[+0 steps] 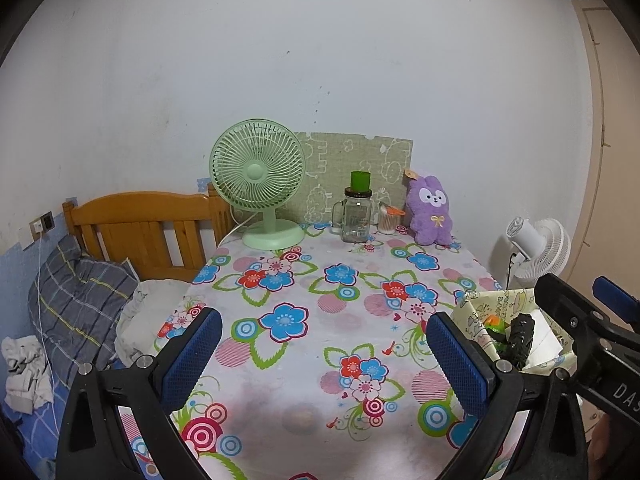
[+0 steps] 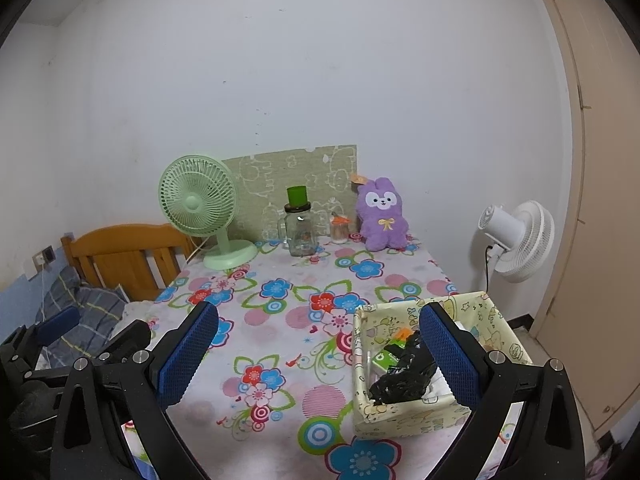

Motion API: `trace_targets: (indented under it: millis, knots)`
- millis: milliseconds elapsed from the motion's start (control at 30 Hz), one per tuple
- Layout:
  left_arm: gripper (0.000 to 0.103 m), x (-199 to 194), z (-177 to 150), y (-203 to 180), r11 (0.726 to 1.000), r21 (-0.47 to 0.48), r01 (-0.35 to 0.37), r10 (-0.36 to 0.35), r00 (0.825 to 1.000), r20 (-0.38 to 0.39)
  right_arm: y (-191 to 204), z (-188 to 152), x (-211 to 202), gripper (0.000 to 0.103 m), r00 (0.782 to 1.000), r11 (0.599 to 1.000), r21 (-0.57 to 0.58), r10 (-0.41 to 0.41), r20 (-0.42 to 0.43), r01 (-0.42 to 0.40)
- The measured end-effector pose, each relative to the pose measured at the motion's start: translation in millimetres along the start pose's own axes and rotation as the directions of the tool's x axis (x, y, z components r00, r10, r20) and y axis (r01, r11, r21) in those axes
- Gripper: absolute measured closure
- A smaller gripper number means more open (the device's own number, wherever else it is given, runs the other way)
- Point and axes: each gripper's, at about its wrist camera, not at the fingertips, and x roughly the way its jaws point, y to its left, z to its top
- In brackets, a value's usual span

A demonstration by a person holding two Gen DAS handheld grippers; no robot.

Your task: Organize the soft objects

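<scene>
A purple plush rabbit (image 2: 382,216) sits upright at the far edge of the counter (image 2: 280,320), its back against the wall, with a white face patch, long ears, a small yellow bow on its chest and an orange tag by one ear. It stands just beside a small clear jar. Near the counter's front right corner, well apart from the rabbit, a pale yellow cartoon-printed fabric basket (image 2: 496,320) stands open, holding a crumpled black plastic bag (image 2: 404,372), a green packet and something orange.
</scene>
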Motion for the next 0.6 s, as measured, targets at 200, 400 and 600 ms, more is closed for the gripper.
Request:
trace_targets:
  millis: [200, 400, 600]
  knots:
    - [0.000, 0.1, 0.8, -3.4, 1.000, 0.010, -0.004, 0.004, 1.000, 0.004, -1.4, 0.6, 0.4, 0.001, 1.000, 1.000, 0.005, 0.001, -0.001, -0.001]
    - [0.000, 0.5, -0.2, -5.0, 1.000, 0.017, 0.004, -0.004, 1.000, 0.007, -3.5, 1.1, -1.0, 0.001, 1.000, 1.000, 0.003, -0.009, 0.004, 0.009]
    - [0.000, -0.6, -0.6, -7.1, 1.000, 0.022, 0.007, -0.007, 1.000, 0.015, -5.4, 0.4, -2.5, 0.001, 1.000, 1.000, 0.005, -0.012, 0.006, 0.012]
